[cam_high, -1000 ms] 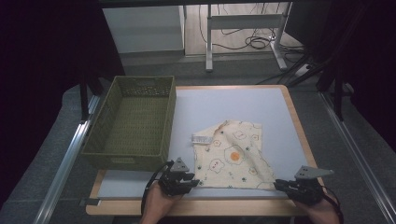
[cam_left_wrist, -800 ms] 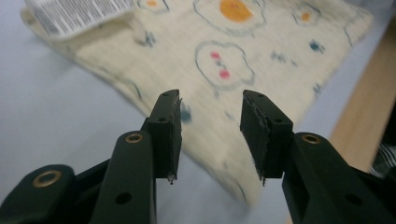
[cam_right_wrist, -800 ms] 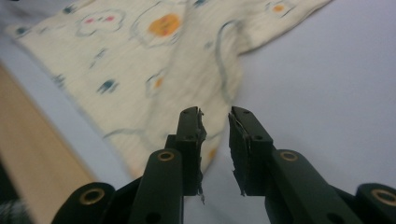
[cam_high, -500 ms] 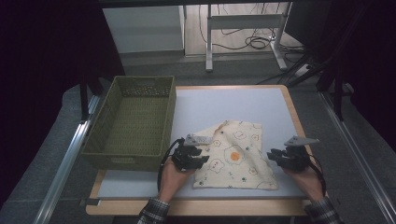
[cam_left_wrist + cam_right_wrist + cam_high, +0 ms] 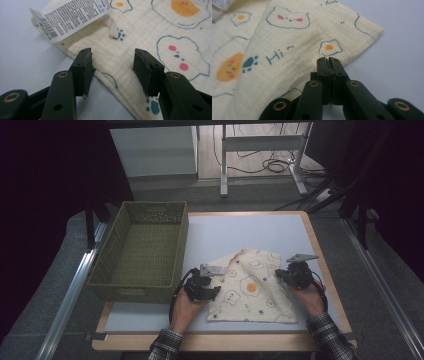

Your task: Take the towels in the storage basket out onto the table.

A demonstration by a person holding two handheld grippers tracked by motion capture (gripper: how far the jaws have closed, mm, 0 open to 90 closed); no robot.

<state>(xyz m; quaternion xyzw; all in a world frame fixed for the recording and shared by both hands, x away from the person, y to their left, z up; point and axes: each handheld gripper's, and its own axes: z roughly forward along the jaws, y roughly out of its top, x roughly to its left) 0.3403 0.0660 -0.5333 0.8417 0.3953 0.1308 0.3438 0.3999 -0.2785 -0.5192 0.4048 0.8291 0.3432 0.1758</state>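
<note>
Both hands moved in to the cloth (image 5: 250, 287); left gripper (image 5: 113, 72) fingers have been opening over its edge; right gripper (image 5: 327, 61) fingers shut, holding nothing; grabbing comes next.

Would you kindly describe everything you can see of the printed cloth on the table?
The cloth is cream, crinkled cotton-like fabric printed with fried eggs, bears, paw prints and "Hi". It lies folded and slightly rumpled on the pale blue table, right of the basket. A white label and a small loop sit at one corner.
</note>
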